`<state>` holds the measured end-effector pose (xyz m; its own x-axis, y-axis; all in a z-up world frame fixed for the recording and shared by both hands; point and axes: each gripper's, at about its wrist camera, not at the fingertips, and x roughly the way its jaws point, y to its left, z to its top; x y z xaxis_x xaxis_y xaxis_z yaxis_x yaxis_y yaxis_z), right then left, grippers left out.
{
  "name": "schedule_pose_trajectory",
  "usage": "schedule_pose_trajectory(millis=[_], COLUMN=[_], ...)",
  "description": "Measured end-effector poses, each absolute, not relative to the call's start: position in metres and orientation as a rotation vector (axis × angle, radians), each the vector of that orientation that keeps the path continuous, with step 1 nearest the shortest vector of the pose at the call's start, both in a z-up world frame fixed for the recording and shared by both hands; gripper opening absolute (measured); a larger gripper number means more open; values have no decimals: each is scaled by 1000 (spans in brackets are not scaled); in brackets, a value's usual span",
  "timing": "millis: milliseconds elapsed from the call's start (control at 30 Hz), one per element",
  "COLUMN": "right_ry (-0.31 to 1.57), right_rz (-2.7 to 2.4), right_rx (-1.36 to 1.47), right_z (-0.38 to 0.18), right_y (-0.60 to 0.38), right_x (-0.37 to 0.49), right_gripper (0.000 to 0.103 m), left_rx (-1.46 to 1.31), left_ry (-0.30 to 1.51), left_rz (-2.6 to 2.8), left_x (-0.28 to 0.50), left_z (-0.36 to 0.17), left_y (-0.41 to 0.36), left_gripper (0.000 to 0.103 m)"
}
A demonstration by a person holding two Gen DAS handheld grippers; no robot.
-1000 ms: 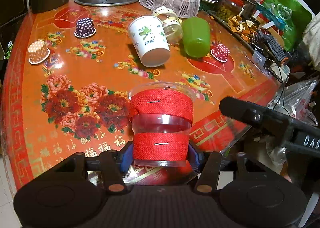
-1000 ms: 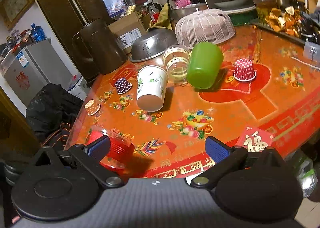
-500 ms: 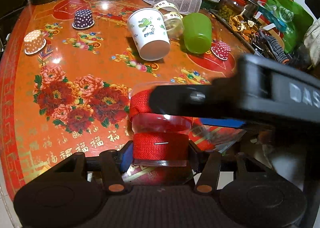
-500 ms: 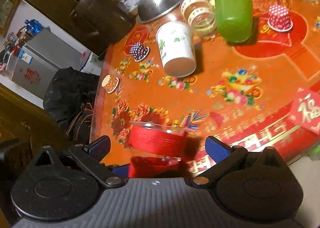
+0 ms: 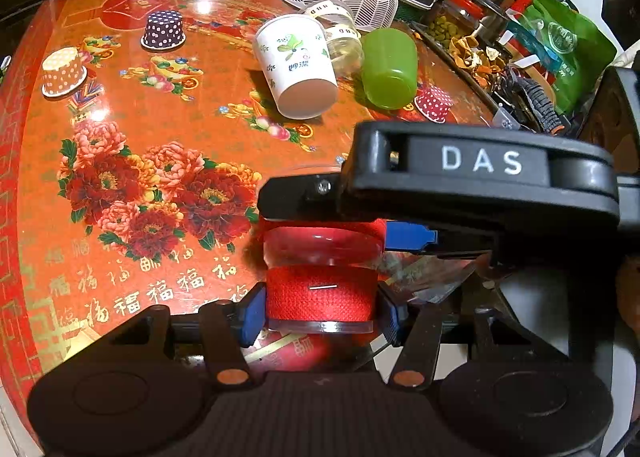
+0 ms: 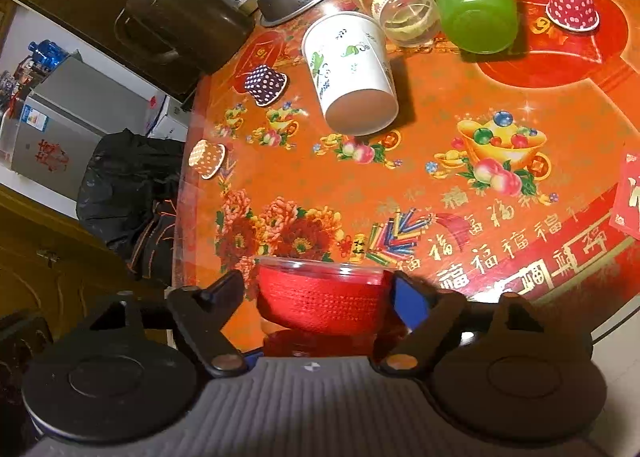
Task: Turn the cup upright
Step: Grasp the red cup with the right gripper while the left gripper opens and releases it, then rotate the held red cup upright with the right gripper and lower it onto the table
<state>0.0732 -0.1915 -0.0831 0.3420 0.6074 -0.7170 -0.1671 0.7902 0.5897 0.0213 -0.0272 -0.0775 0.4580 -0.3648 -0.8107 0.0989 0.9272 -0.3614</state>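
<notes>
Both grippers are meeting on the cup at the near edge of the table.

You are working over the orange flowered table (image 5: 120,185); beyond it a white paper cup (image 5: 296,69) and a green cup (image 5: 388,73) are lying tipped. Your left gripper (image 5: 322,307) is clamping the clear cup with red bands (image 5: 320,293) at its near band, jaws narrowed onto it. Your right gripper (image 6: 320,297) is crossing from the right, its jaws bracketing the far band, contact unclear. The cup's long axis is pointing away along your left fingers.
</notes>
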Motion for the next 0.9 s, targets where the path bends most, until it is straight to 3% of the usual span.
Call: schedule_pose_trajectory(millis=[367, 400, 467, 533, 900], right_ry=[1117, 1117, 1120, 1120, 1108], right_rz=[538, 542, 543, 545, 548], right_rx=[418, 413, 414, 409, 386], right_z=[-84, -84, -84, -84, -84], right_y=[-187, -186, -186, -186, -186], right_x=[76, 76, 77, 77, 73], right_gripper=[70, 70, 70, 70, 69], left_rx=[-295, -288, -275, -307, -310], left_ry=[1064, 1060, 1053, 1047, 958], left_rz=[-306, -308, -307, -322, -267], left_x=[21, 20, 19, 17, -33], left_z=[-79, -80, -80, -82, -75], left_y=[-22, -22, -22, -17, 29], left_gripper=[60, 62, 77, 83, 86])
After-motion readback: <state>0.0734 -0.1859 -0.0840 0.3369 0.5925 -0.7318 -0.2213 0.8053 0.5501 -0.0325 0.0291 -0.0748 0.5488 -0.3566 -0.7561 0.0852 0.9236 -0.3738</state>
